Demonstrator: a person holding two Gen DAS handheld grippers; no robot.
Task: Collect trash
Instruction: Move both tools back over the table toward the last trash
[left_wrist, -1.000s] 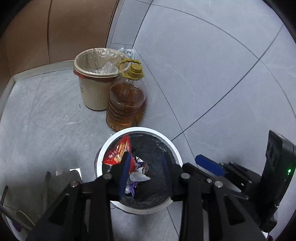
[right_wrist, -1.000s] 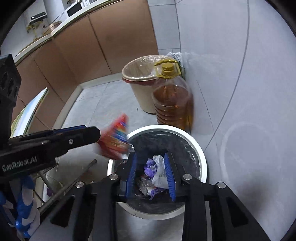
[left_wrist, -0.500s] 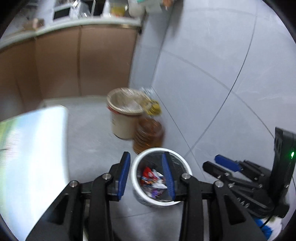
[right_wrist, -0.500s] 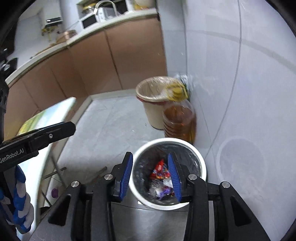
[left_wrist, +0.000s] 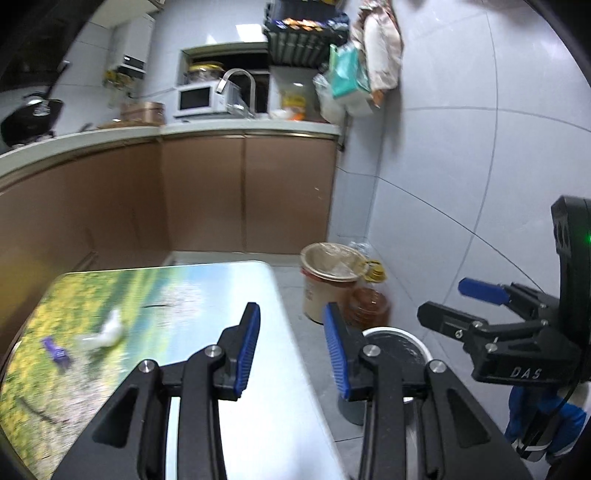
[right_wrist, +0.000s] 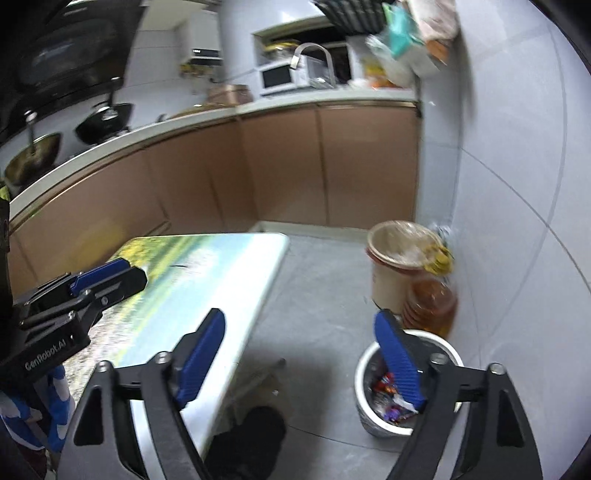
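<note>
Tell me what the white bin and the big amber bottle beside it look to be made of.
White bin: likely plastic, smooth matte white rim, lined with a thin glossy black film bag. Amber bottle: probably clear plastic, ribbed see-through wall showing amber liquid, with a yellow cap and handle, though blurred.

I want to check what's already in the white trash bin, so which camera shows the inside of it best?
The right wrist view: the white trash bin sits on the floor with its colourful wrappers visible inside. In the left wrist view the bin is mostly hidden behind the left gripper, showing only rim and dark liner.
</note>
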